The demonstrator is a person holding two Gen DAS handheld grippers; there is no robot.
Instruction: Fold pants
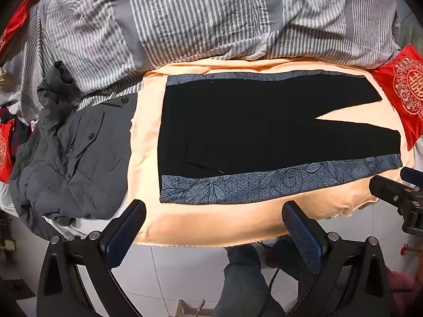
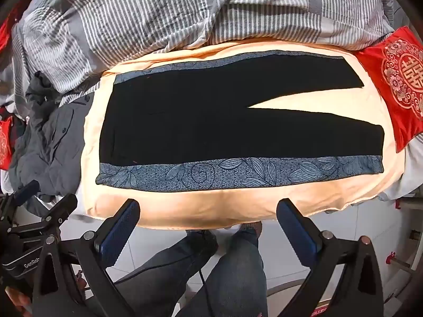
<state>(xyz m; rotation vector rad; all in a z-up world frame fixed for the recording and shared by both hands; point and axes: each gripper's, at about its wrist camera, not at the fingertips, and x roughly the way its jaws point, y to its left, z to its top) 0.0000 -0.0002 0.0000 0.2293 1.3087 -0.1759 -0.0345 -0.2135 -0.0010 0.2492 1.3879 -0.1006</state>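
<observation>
Black pants (image 1: 251,132) with blue leaf-patterned side bands lie flat and spread out on a peach sheet (image 1: 211,222), waist to the left, two legs splayed to the right; they also show in the right wrist view (image 2: 211,126). My left gripper (image 1: 214,211) is open and empty, held above the bed's near edge just in front of the near blue band (image 1: 264,185). My right gripper (image 2: 208,208) is open and empty, also in front of the near band (image 2: 238,174). Each gripper shows at the edge of the other's view: the right one (image 1: 396,198), the left one (image 2: 39,224).
A grey jacket (image 1: 79,158) lies heaped left of the pants. A grey striped duvet (image 1: 198,18) is bunched behind them. A red embroidered cushion (image 1: 404,89) sits at the right. White tiled floor (image 1: 171,272) and the person's legs (image 2: 224,269) are below the bed edge.
</observation>
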